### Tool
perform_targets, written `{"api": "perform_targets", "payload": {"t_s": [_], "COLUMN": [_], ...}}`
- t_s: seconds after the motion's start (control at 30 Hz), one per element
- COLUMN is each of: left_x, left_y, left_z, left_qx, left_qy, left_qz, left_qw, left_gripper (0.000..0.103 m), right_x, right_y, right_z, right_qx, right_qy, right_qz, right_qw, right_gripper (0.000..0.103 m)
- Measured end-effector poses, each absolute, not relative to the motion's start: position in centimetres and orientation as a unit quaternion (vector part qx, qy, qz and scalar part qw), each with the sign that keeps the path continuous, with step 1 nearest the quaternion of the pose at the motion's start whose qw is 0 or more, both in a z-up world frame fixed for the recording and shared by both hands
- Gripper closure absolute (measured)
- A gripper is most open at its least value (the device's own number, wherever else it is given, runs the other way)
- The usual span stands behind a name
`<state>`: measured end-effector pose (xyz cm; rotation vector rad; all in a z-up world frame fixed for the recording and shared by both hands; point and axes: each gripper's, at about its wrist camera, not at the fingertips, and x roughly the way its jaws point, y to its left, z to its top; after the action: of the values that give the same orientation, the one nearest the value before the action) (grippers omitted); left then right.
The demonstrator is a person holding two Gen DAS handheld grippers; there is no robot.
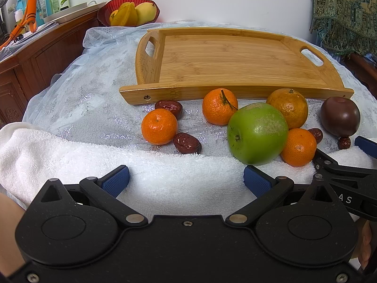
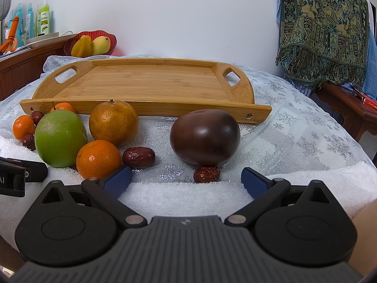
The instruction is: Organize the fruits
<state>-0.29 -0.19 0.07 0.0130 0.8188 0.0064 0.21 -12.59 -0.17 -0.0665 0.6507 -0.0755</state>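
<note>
Lower middle, both views: my left hand-held gripper [image 1: 186, 180] and right hand-held gripper [image 2: 186, 181] hang over the white towel [image 1: 70, 155], jaws spread wide, nothing held.
Tray [image 2: 150, 87]: bare, across the upper middle of both views, just behind the fruit on the bench.
Fruit, left view: green apple [image 1: 258, 133] centre right, touching a mandarin [image 1: 298, 147] at its lower right and the big orange [image 1: 288, 110] behind; two more mandarins [image 1: 159, 126] [image 1: 219, 106] and several dates [image 1: 187, 143] to its left.
Fruit, right view: dark plum [image 2: 205, 136] dead centre, one date [image 2: 206, 174] tucked against its near base, another date [image 2: 139, 156] to its left.
Step, my guess: first pick, not yet begun.
Doing it well, right: I'd go for the plum; close across its widest part, coming in above the near date so I don't knock it.
Doing it well, left: take the outlying mandarin first; the apple is hemmed in and will roll its neighbours.
Risk: round fruit on slick cloth skids; squeeze gently, lift straight, set down deep in the tray.
</note>
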Motion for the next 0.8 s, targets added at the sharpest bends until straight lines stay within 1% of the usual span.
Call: {"api": "perform_targets", "payload": {"t_s": [0.8], "left_x": [-0.19], "left_y": [-0.01], "left_z": [-0.04], "left_qx": [0.003], "left_qy": [0.400], "left_qz": [0.004], "left_qw": [0.917], "left_gripper": [0.000], "right_x": [0.06], "right_y": [-12.49], "right_z": [-0.29], "right_qx": [-0.033], "right_qy": [0.319], "right_qz": [-0.037], "right_qw": [0.947], "right_gripper": [0.000]}}
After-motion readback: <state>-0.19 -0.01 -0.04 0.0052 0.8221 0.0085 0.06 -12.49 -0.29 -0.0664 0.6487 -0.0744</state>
